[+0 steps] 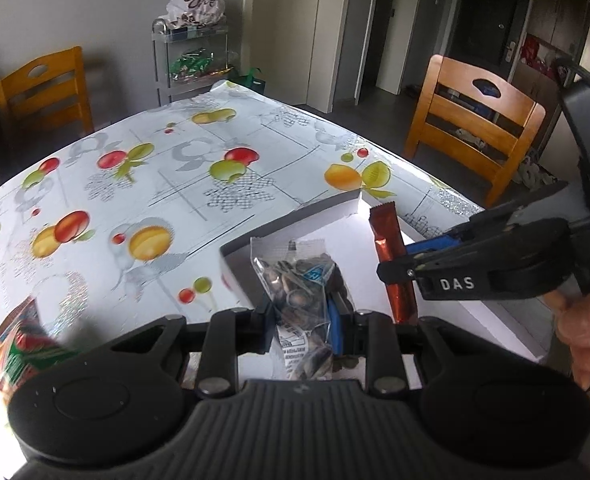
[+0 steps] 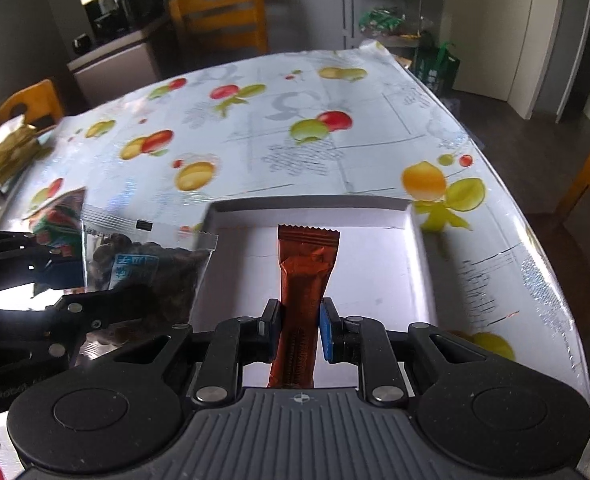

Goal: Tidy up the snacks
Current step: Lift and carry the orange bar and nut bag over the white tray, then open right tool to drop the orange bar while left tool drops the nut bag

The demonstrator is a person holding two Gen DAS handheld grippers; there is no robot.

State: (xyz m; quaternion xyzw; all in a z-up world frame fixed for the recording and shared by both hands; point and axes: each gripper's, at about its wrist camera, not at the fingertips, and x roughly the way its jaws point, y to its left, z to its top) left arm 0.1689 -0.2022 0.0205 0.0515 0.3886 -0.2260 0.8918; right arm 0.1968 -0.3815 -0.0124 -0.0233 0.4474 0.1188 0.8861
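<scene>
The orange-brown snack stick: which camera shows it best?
The right wrist view: the orange-brown snack stick stands centred, its crimped top in full sight above the white box. In the left wrist view it sits off to the right, partly hidden behind the right gripper.

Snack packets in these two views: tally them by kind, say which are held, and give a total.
Clear packet of dark seeds, held in the left claw: 1
Copper-brown foil stick packet, held in the right claw: 1
Red-and-green printed packet, on the tablecloth: 1
Gold foil packet, far table edge: 1
Total: 4
</scene>
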